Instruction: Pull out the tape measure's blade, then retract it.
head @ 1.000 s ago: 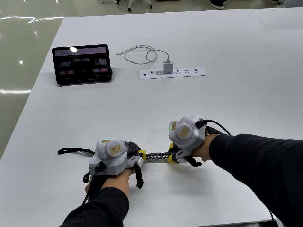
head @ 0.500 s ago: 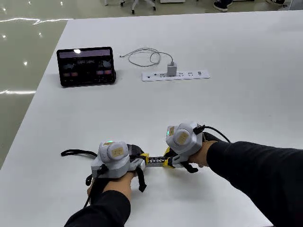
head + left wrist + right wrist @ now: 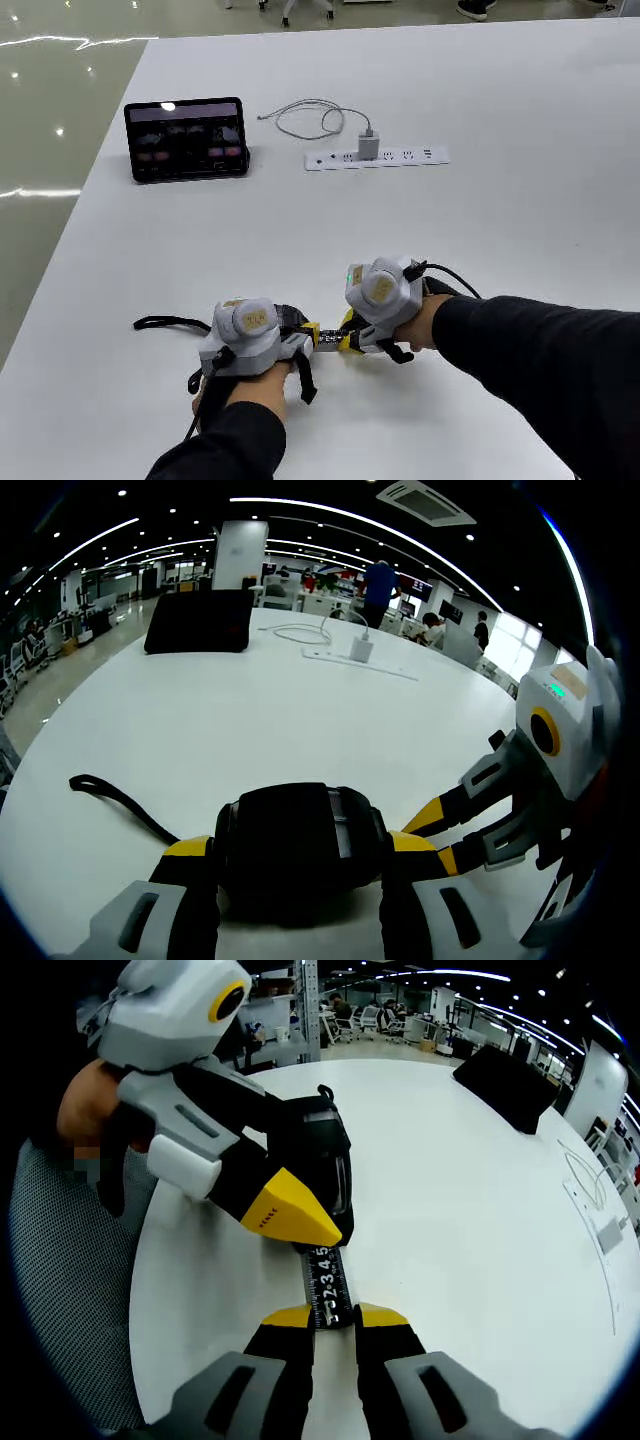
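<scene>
black tape measure case (image 3: pixel 300 845) clamped between left fingers (image 3: pixel 190 875) | right fingers (image 3: pixel 288 1345) closed on blade (image 3: pixel 326 1282)

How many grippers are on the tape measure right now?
2. The left gripper clamps the black case; the right gripper pinches the blade just outside it.

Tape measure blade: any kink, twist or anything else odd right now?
Nothing stands out. The left hand-held gripper clamps the black case, the right hand-held gripper pinches the blade, and the short exposed stretch runs straight and flat between them, numbers up. The case's strap lies loose on the table.
</scene>
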`<state>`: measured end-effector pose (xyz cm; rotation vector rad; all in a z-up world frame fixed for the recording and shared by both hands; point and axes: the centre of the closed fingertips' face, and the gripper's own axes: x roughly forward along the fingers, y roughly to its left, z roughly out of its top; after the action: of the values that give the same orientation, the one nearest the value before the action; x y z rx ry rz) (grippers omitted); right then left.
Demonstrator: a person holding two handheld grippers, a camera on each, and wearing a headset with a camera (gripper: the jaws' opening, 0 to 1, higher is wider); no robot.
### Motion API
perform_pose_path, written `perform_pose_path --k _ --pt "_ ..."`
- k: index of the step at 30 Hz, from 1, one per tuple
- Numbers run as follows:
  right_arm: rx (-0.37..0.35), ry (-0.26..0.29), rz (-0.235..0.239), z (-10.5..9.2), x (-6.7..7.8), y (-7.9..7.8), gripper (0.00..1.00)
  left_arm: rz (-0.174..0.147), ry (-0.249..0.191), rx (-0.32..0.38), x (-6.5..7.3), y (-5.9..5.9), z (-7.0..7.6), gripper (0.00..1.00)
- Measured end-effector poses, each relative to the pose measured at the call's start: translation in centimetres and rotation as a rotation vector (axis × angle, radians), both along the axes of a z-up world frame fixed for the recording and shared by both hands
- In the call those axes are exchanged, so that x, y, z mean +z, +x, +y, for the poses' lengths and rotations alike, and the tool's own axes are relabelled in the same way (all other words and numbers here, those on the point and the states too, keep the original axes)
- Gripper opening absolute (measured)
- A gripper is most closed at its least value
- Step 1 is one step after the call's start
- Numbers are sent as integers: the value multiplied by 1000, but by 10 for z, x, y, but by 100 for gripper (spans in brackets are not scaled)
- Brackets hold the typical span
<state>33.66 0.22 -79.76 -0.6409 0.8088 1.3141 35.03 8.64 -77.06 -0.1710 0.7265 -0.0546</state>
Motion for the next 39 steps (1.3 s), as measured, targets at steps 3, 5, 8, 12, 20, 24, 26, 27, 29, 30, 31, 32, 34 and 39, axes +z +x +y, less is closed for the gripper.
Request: perform_pose_path --k 3,5,8,12,20,24,26,27,29,30,31,32,34,39 --pt "16 17 -14 1 1 -1 11 -6 -1 5 0 -1 0 61" --pt "34 12 -34 4 1 -1 10 -3 -4 6 0 -1 0 61" --pt "31 17 -22 9 2 0 10 -2 -12 8 1 -1 1 61" --pt "58 19 -40 15 3 1 10 -3 -20 10 0 -1 1 61" --pt "29 63 -52 22 4 3 11 -5 -31 13 1 -1 2 61" --pt "20 78 -43 26 5 0 10 -4 -35 9 1 -1 2 61" --pt "29 82 -50 30 6 0 11 -1 -38 5 1 -2 1 61" --pt "29 85 -48 31 6 0 11 -1 -38 3 1 -2 1 61" --pt "34 89 -50 33 6 0 11 -1 -37 -1 1 -2 1 61" --pt "35 89 -49 33 6 0 11 -2 -35 -2 1 -2 1 61" --pt "36 89 -48 33 6 0 11 -1 -36 -2 1 -1 1 61" --pt "34 90 -43 33 6 0 11 -1 -38 -2 1 -1 1 61" --pt "35 91 -42 34 6 -1 11 0 -39 -3 1 -1 1 61" --pt "47 88 -41 37 5 -3 11 0 -40 -8 1 -2 1 61"
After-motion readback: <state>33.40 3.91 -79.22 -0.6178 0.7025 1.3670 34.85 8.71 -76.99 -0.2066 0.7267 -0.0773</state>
